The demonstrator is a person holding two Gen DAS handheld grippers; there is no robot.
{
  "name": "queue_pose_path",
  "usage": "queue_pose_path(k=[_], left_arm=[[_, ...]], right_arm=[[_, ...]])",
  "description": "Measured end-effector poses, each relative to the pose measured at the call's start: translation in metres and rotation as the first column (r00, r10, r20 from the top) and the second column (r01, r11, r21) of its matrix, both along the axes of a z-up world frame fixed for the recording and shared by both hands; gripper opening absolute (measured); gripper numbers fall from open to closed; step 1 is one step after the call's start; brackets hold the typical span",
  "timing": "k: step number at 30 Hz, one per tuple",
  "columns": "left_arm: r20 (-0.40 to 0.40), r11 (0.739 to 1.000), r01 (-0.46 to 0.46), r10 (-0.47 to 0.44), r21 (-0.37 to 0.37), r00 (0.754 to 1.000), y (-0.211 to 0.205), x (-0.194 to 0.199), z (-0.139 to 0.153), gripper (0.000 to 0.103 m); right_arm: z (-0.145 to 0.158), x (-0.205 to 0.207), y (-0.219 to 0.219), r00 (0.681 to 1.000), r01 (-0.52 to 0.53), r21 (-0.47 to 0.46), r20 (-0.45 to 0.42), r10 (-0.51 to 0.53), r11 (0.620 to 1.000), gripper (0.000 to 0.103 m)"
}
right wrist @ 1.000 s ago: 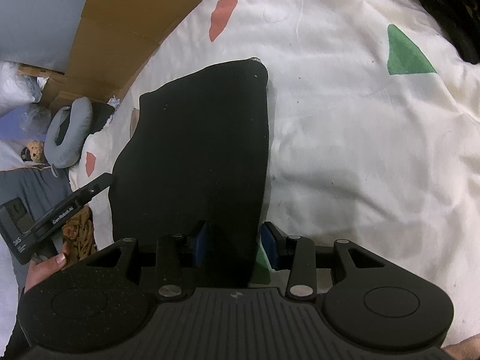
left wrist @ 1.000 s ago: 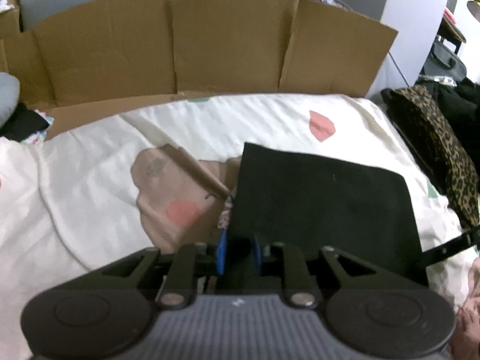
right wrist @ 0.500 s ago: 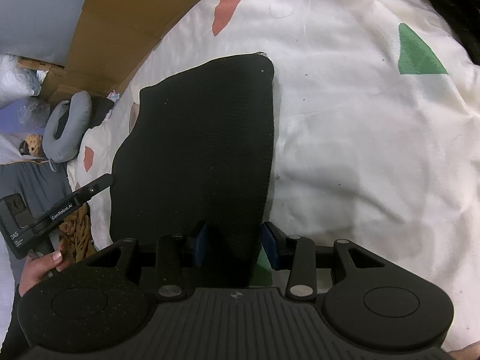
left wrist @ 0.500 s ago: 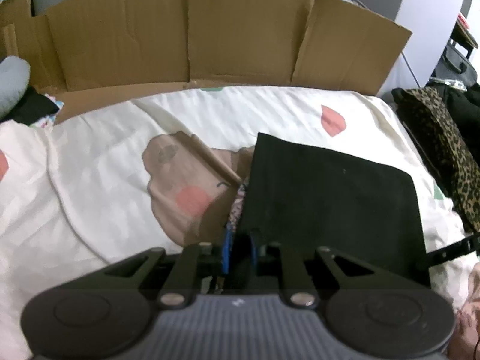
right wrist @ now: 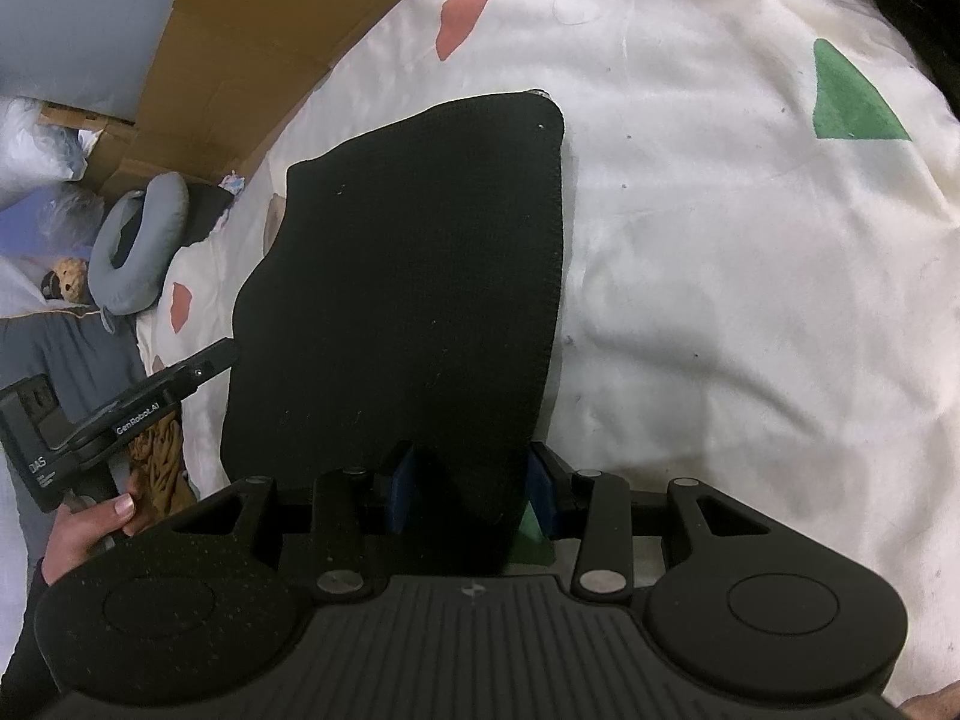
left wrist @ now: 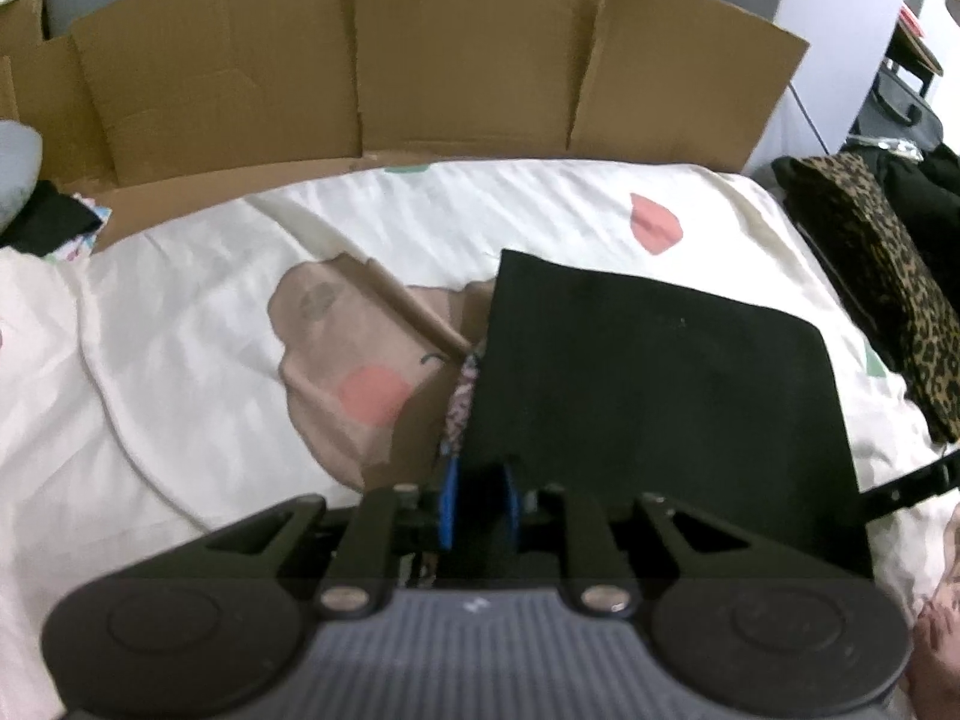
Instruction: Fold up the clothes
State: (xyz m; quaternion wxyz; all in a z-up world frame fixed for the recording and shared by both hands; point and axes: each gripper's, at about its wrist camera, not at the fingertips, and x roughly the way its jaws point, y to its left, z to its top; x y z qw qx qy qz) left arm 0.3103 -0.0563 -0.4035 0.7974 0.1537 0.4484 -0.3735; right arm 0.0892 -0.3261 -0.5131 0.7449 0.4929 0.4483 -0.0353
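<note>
A black garment lies folded on the cream bedsheet, with its near edge raised into both grippers. My left gripper has its blue pads on the garment's near left corner, and its jaws are opening slightly with the cloth still between them. In the right wrist view the same black garment runs away from my right gripper, which is shut on the near right edge. A strip of patterned fabric peeks out under the black cloth's left side.
A cardboard wall stands behind the bed. A leopard-print cloth and dark clothes lie at the right edge. A grey neck pillow lies at the far left, and a person's hand holds the left gripper's handle.
The left pads drew closer together, then parted a little. Both views shifted slightly, and the black garment stays held in the same place.
</note>
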Motion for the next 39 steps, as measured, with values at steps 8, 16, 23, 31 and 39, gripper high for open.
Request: queue_pose_path(k=[8, 16, 23, 31, 39], left_arm=[[0.032, 0.999, 0.035, -0.035, 0.006, 0.999, -0.004, -0.006, 0.004, 0.004], [0.076, 1.0, 0.014, -0.016, 0.023, 0.997, -0.002, -0.005, 0.007, 0.002], [0.049, 0.999, 0.005, -0.007, 0.033, 0.999, 0.002, 0.002, -0.01, 0.003], [-0.002, 1.0, -0.019, 0.019, -0.003, 1.0, 0.009, 0.011, -0.019, 0.004], [-0.096, 0.99, -0.096, 0.086, -0.102, 0.992, 0.032, 0.024, -0.009, 0.064]], right_arm=[[0.0, 0.0, -0.001, 1.0, 0.008, 0.007, 0.006, -0.009, 1.0, 0.043], [-0.007, -0.004, -0.005, 0.998, 0.063, 0.076, 0.017, -0.065, 0.995, 0.043], [-0.021, -0.003, 0.0, 0.994, 0.093, 0.141, 0.037, -0.1, 0.986, 0.043], [-0.031, 0.004, 0.0, 0.986, 0.11, 0.215, 0.099, -0.134, 0.97, 0.007], [-0.018, 0.005, 0.0, 0.988, 0.093, 0.175, 0.108, -0.113, 0.98, 0.006]])
